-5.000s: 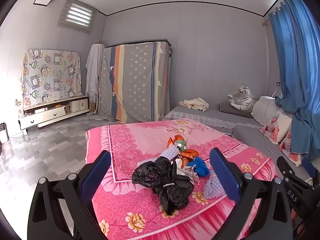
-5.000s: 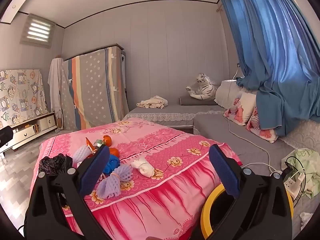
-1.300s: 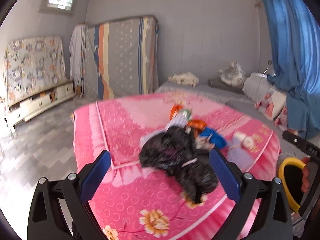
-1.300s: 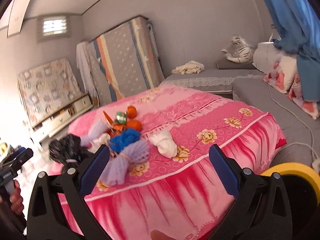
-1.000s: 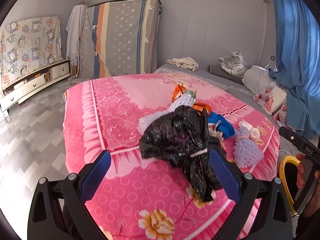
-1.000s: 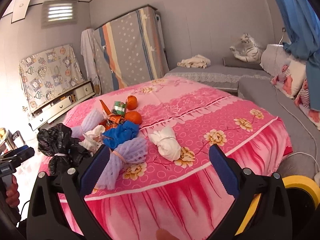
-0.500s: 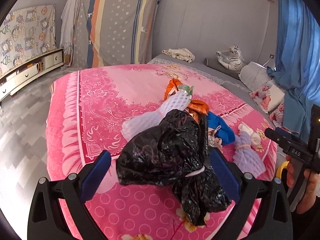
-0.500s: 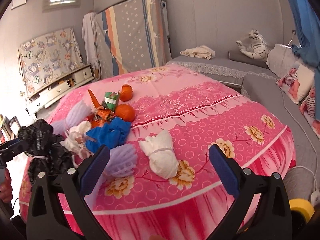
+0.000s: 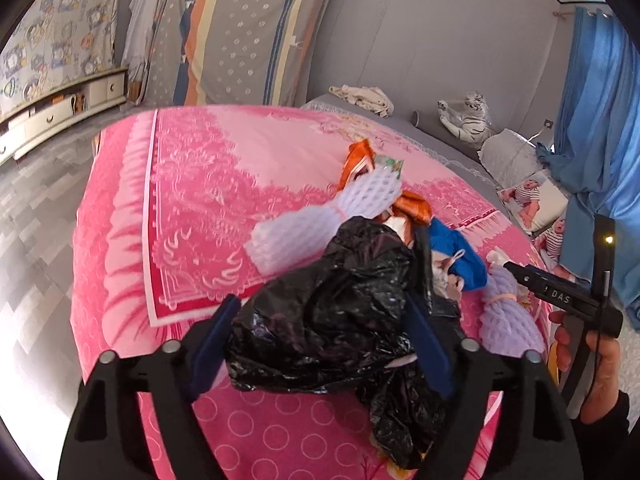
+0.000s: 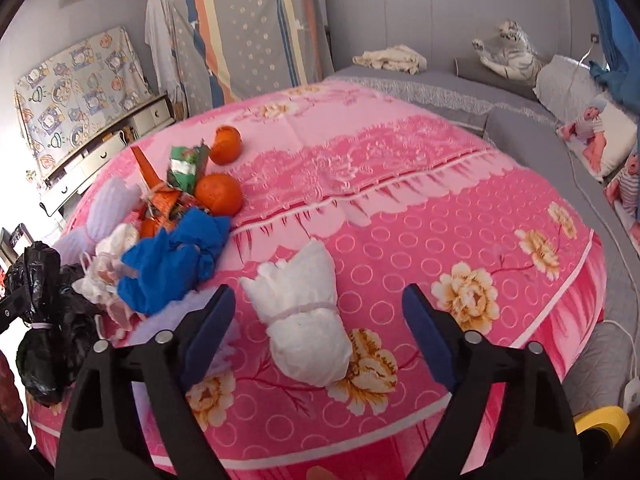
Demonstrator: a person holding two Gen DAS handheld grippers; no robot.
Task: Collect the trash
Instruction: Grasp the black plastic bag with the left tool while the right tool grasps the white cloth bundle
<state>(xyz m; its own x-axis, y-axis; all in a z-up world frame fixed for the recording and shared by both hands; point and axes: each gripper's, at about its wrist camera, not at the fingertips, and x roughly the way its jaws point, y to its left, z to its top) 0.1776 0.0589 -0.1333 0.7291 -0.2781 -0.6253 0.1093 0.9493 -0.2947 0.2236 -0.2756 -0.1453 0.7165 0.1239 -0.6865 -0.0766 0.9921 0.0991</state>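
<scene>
Left wrist view: the left tongs (image 9: 324,320), jaws just narrowing, straddle the black bag (image 9: 332,308) on the bed (image 9: 120,220); whether the pads press it I cannot tell. Best to pinch near its tied neck.

Right wrist view: the right tongs (image 10: 316,320), also just narrowing but not gripping, flank the white bundle (image 10: 304,328). Pink floral bedspread; grey sofa (image 10: 500,120) behind.

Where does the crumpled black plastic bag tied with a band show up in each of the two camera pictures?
Left wrist view: the crumpled black plastic bag fills the lower centre, between the blue pads of the hand-held gripper.
Right wrist view: the same bag sits at the far left edge, on the pink blanket.
Shared landmark: the crumpled blue plastic bag lies just beside it in both.
</scene>
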